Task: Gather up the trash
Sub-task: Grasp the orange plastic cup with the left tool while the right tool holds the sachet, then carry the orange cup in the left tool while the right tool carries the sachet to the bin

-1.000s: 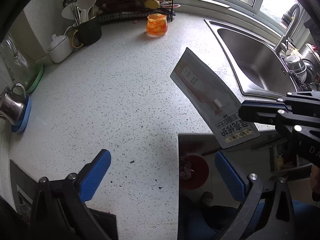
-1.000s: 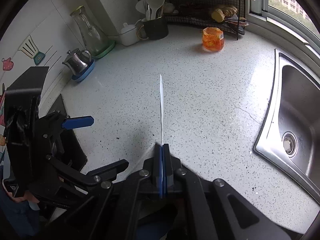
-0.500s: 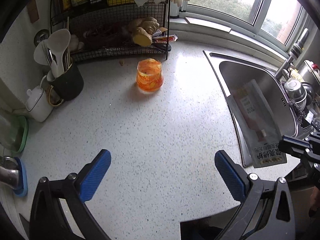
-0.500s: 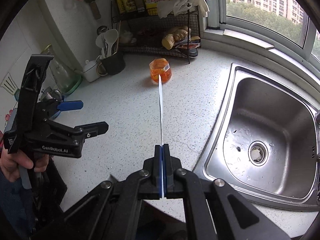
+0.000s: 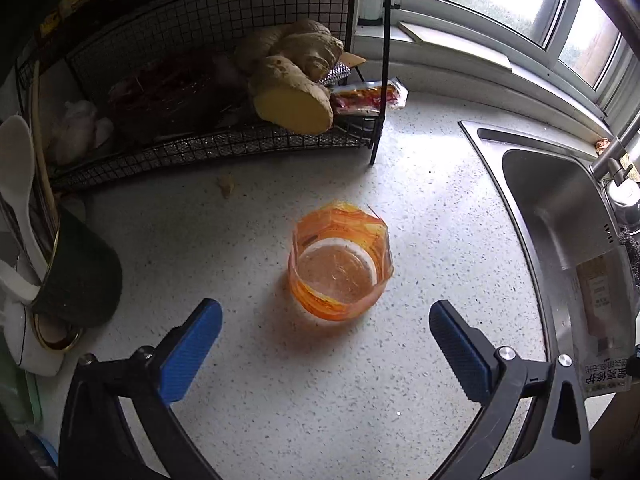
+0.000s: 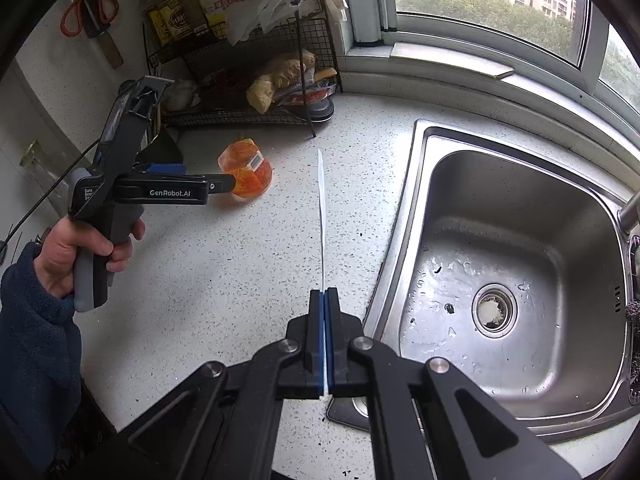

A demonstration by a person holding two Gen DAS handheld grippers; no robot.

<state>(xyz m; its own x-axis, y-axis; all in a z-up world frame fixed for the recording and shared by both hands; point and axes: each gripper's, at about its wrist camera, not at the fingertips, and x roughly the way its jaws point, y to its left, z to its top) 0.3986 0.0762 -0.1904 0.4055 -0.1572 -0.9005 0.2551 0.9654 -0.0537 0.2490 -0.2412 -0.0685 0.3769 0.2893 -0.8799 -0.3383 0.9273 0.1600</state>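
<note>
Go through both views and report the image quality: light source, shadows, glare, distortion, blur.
Left wrist view: daylight from the window blows out the top right; the orange plastic cup casts a soft shadow toward the lower left; the wire rack interior is dim; black fisheye corners. Right wrist view: evenly lit and sharp; sink edges bow with distortion; the flat packet appears only edge-on.
</note>
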